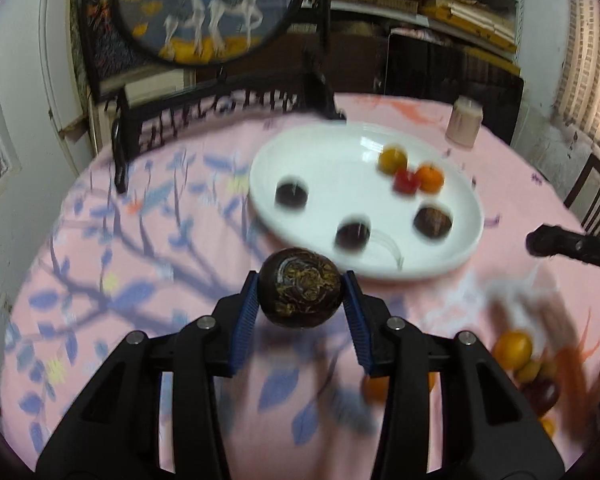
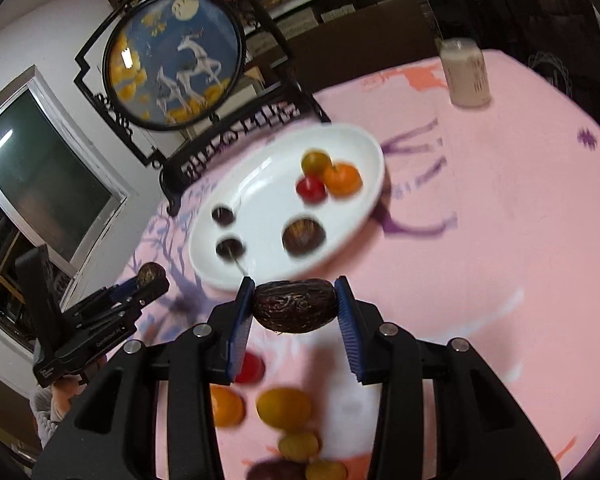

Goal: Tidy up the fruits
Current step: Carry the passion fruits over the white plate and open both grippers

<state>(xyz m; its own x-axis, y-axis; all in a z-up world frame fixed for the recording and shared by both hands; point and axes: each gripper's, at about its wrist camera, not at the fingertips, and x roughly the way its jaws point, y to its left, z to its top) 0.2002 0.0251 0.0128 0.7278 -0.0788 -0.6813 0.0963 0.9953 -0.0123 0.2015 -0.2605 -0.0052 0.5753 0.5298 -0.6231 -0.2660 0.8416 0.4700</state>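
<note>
My left gripper [image 1: 300,298] is shut on a dark brown round fruit [image 1: 300,286], held above the pink cloth just short of the white oval plate [image 1: 312,152]. My right gripper [image 2: 295,304] is shut on a dark wrinkled fruit [image 2: 294,306] near the plate's [image 2: 352,216] front rim. The plate holds three dark fruits, a yellow one [image 1: 393,159], a red one [image 1: 405,181] and an orange one [image 1: 430,178]. A loose pile of yellow, orange, red and dark fruits [image 2: 284,408] lies on the cloth under the right gripper. The left gripper [image 2: 150,278] also shows at the left of the right wrist view.
A round deer picture in a black stand [image 1: 204,8] rises at the table's far left edge. A pale jar [image 2: 466,72] stands at the far side. The pink flowered tablecloth [image 2: 480,220] covers the round table. A chair back [image 1: 592,192] shows at the right.
</note>
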